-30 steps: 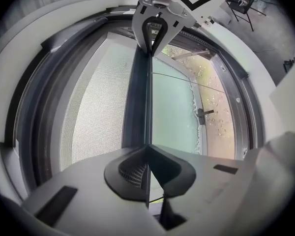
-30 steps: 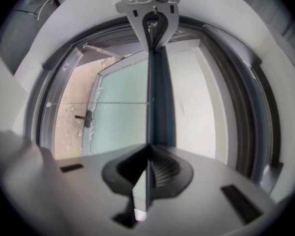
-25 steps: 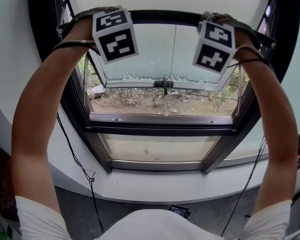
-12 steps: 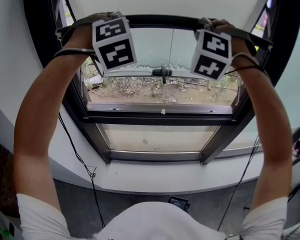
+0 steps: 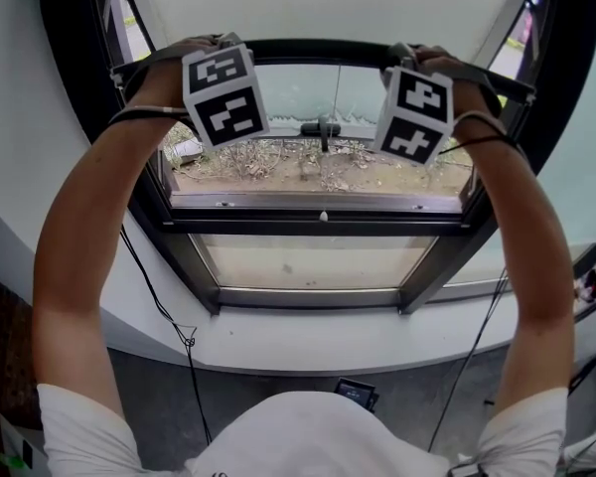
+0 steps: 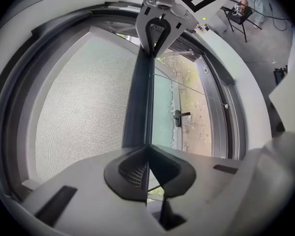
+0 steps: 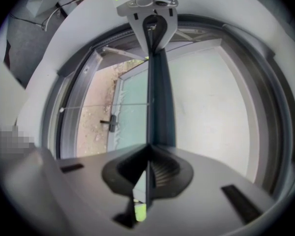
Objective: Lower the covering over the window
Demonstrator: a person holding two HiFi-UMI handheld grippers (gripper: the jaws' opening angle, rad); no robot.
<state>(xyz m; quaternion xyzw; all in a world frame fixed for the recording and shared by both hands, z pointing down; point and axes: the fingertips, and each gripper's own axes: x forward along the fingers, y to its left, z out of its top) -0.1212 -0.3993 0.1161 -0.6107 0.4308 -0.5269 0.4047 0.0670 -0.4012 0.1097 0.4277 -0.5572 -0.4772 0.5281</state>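
Note:
The pale window blind [image 5: 328, 3] ends in a dark bottom bar [image 5: 318, 50] that spans the window's top. My left gripper [image 5: 217, 44] is shut on the bar's left part and my right gripper [image 5: 403, 52] is shut on its right part, each under its marker cube. In the left gripper view the jaws [image 6: 147, 149] pinch the bar [image 6: 139, 97], with the mesh blind [image 6: 78, 102] on one side. The right gripper view shows its jaws [image 7: 148, 152] closed on the same bar [image 7: 160, 92], beside the blind [image 7: 211, 97].
Below the bar is the dark window frame [image 5: 318, 229] with a tilted-out sash and its black handle [image 5: 321, 128]. A white sill [image 5: 308, 341] runs beneath. Black cables [image 5: 174, 326] hang at both sides. Ground with dry plants lies outside.
Both grippers have come down with the bar held between them. More of the blind shows above, and less of the open sash's glass is uncovered.

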